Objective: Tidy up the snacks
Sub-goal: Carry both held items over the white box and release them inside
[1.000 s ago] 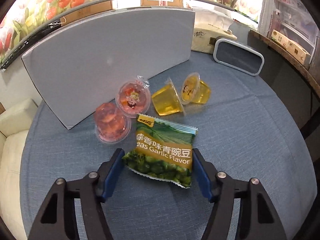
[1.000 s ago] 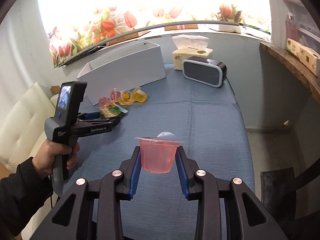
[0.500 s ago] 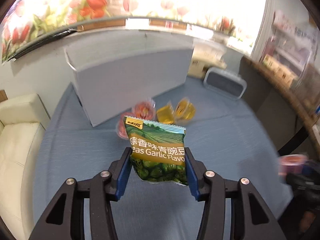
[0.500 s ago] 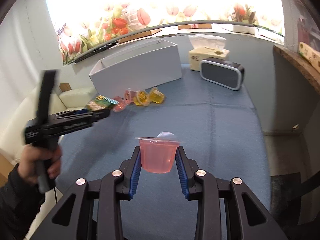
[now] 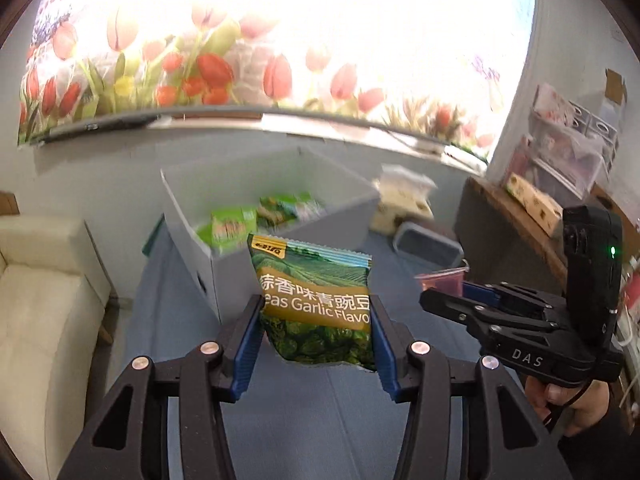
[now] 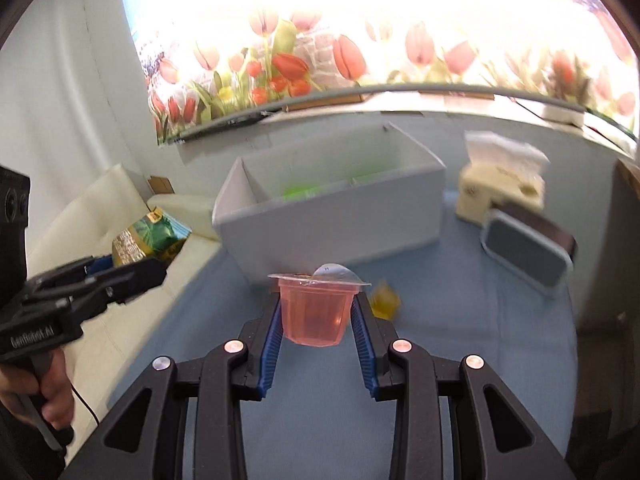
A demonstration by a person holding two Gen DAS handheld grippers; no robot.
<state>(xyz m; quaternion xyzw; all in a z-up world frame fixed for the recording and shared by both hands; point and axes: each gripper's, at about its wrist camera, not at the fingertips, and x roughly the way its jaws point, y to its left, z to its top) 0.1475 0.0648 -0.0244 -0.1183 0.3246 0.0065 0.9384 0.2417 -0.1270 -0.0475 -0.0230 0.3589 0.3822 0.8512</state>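
My left gripper (image 5: 316,320) is shut on a green bag of garlic peas (image 5: 316,304), held upright in the air in front of the white divided box (image 5: 280,264). Several green snack bags (image 5: 260,216) lie inside that box. My right gripper (image 6: 316,312) is shut on a pink jelly cup (image 6: 314,310), lifted above the blue cloth and facing the same box (image 6: 340,224). In the right wrist view the left gripper (image 6: 120,268) with the pea bag (image 6: 150,240) shows at the left. In the left wrist view the right gripper (image 5: 444,294) with the pink cup (image 5: 440,280) shows at the right.
A yellow jelly cup (image 6: 384,300) lies on the blue tablecloth (image 6: 460,340) just behind the pink cup. A tissue box (image 6: 500,184) and a dark speaker (image 6: 528,256) stand right of the white box. A cream sofa (image 5: 44,304) lies to the left.
The left gripper closed on the pea bag and lifted it off the cloth toward the box. The right gripper carried the pink cup left and nearer to the box.
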